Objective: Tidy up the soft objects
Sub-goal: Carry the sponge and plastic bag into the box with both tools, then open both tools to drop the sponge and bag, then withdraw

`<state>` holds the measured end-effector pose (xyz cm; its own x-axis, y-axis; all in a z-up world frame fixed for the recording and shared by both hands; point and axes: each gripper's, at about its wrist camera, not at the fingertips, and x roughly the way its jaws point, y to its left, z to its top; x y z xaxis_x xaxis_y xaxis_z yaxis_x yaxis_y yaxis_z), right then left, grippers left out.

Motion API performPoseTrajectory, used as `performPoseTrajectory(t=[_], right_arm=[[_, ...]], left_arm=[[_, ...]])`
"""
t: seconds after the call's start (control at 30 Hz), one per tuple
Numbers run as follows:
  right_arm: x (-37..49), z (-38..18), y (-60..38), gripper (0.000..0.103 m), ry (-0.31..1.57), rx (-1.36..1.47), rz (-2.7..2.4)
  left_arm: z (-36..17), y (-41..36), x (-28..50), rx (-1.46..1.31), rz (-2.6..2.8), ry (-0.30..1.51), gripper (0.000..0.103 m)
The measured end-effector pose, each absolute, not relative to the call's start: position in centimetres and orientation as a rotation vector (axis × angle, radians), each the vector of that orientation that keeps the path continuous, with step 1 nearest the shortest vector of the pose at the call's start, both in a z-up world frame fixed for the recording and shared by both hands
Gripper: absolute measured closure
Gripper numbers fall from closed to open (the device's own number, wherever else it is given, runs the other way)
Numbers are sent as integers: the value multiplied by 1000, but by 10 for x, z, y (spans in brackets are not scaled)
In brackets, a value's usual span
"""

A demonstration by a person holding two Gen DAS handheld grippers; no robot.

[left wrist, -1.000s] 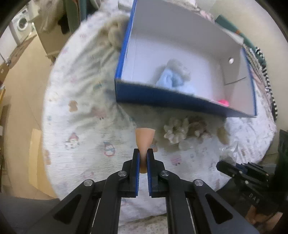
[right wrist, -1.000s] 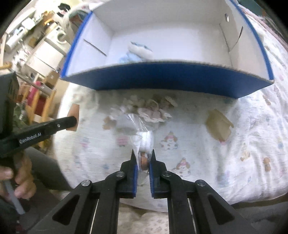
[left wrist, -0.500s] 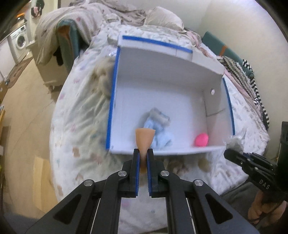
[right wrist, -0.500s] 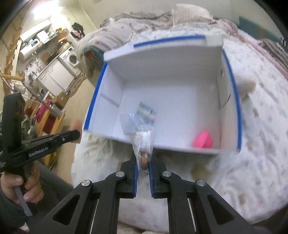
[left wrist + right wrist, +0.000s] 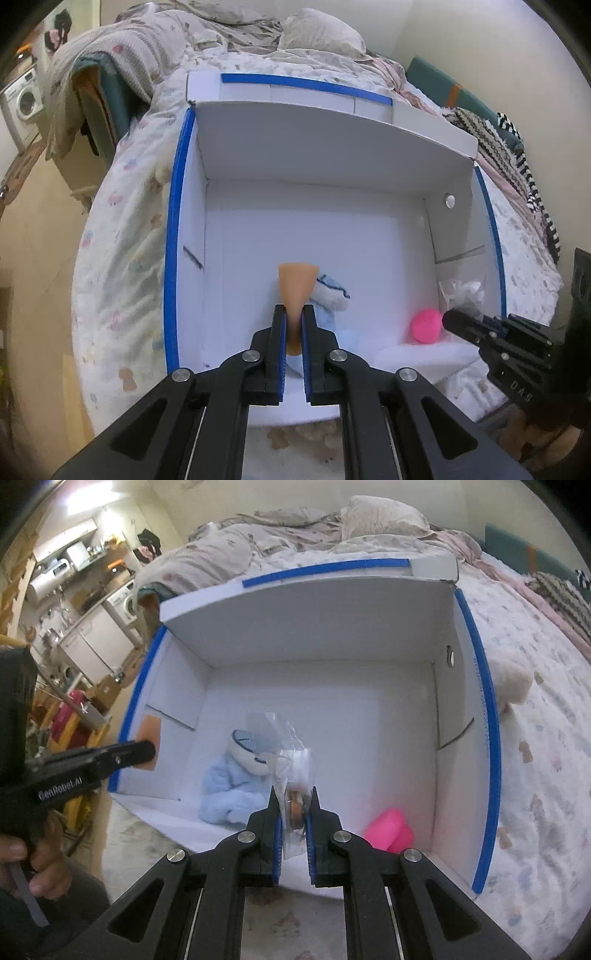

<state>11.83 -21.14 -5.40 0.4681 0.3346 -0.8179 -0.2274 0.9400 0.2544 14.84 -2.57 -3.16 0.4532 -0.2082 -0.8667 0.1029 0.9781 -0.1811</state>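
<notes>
A white box with blue edges (image 5: 369,177) (image 5: 325,635) lies open on the bed. Inside it rest a light blue plush (image 5: 229,794) (image 5: 330,293) and a pink soft piece (image 5: 389,829) (image 5: 426,325). My left gripper (image 5: 293,317) is shut on a tan soft pad (image 5: 297,284), held over the box's near left part. My right gripper (image 5: 293,805) is shut on a clear plastic bag with white and brown contents (image 5: 291,764), above the near wall. Each gripper shows in the other's view: the right gripper (image 5: 448,319) and the left gripper (image 5: 149,751).
The box sits on a patterned bed sheet (image 5: 546,738) with a heap of blankets and a pillow (image 5: 317,33) behind it. A cream fluffy item (image 5: 511,683) lies right of the box. Left of the bed are floor, a washing machine (image 5: 22,103) and kitchen clutter. A hand (image 5: 18,856) holds the left tool.
Both grippers have risen and moved forward from above the sheet in front of the box to over its near wall, each still holding its item. The box interior now fills both views.
</notes>
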Motion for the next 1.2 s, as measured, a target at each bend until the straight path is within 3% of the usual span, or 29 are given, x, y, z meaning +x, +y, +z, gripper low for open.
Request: performPoseTrajectory(t=[0.7, 0.77, 0.83, 0.87, 0.9, 0.93, 0.97, 1.2], right_arm=[[142, -94, -222, 90, 1169, 254, 282], [143, -94, -224, 85, 1173, 292, 296], [144, -92, -224, 66, 1166, 297, 296], [143, -90, -223, 41, 1159, 298, 297], [142, -89, -224, 26, 1152, 302, 295], [141, -86, -225, 26, 1136, 311, 291], [139, -83, -227, 26, 1115, 322, 292], [123, -62, -246, 26, 1066, 329, 288]], left_arm=[[-64, -15, 162, -121, -119, 1159, 95], [-66, -16, 159, -126, -122, 1155, 86], [-68, -18, 156, -133, -124, 1156, 78], [-67, -19, 155, -136, -130, 1156, 70], [-66, -21, 154, -139, -140, 1156, 63], [-65, -24, 151, -134, -158, 1153, 42], [-63, -26, 148, -123, -165, 1144, 27], [-39, -23, 135, -98, -150, 1141, 26]])
